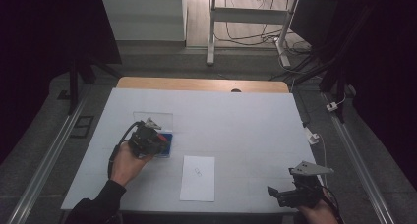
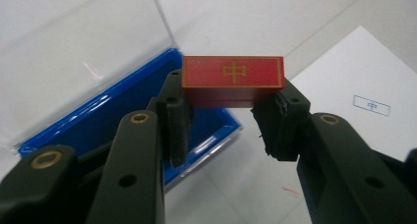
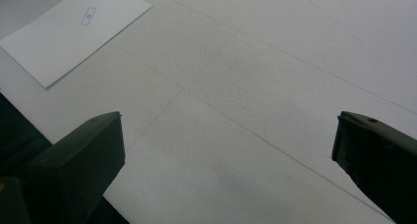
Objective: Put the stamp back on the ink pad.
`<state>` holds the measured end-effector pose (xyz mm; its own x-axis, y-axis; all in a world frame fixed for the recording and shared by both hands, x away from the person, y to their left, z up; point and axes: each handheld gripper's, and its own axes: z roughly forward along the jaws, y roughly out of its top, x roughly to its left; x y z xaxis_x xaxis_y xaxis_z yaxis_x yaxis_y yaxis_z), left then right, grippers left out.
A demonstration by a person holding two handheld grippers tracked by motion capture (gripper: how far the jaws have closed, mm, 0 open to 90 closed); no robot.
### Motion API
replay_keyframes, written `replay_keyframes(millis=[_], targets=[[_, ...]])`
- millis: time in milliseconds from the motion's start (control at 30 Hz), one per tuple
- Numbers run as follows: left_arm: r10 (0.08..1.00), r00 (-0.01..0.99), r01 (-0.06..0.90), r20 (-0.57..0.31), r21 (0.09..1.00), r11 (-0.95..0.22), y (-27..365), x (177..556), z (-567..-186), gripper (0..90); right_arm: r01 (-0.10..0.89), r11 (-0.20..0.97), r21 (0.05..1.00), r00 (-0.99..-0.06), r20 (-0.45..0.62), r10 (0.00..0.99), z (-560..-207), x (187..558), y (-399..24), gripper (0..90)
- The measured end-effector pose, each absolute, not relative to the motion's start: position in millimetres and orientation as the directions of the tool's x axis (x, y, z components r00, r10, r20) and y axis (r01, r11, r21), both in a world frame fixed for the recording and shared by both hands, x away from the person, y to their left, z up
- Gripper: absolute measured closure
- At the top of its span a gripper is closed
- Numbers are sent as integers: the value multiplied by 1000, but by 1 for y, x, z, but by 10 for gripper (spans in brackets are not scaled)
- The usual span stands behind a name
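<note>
Black-jawed left claw [image 2: 228, 118] grips a red rectangular stamp block [image 2: 232, 80] over an open blue plastic ink case [image 2: 123, 106], partly hidden. Right claw [image 3: 228, 150] gapes above the white-covered surface [image 3: 275, 62]; beyond lies white paper [image 3: 74, 30], its mark unreadable.

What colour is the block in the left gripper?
Red block with gold border and character, clearest in the left gripper view.

Red stamp blocks: one [image 2: 232, 80], marked with a gold character.
Blue ink-pad cases: one [image 2: 123, 106], lid opened.
Paper sheets: one [image 1: 197, 178].
Printed marks counted on the sheet: one [image 2: 371, 105].
</note>
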<state>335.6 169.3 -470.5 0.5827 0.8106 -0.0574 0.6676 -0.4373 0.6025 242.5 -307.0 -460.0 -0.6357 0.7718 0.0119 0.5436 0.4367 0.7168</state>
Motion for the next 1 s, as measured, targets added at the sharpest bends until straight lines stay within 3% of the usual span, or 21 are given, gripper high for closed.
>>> replay_keyframes(millis=[133, 500, 1000], targets=[[829, 559, 663, -20, 612, -432, 180, 339, -474, 585, 544, 435, 718, -635, 14, 772, -460, 242, -307, 0], [872, 488, 719, -28, 580, -384, 195, 358, -492, 584, 544, 438, 715, -637, 13, 771, -460, 243, -307, 0], [863, 505, 737, 4, 519, -433, 194, 361, -511, 579, 543, 437, 717, -637, 13, 771, -460, 242, -307, 0]])
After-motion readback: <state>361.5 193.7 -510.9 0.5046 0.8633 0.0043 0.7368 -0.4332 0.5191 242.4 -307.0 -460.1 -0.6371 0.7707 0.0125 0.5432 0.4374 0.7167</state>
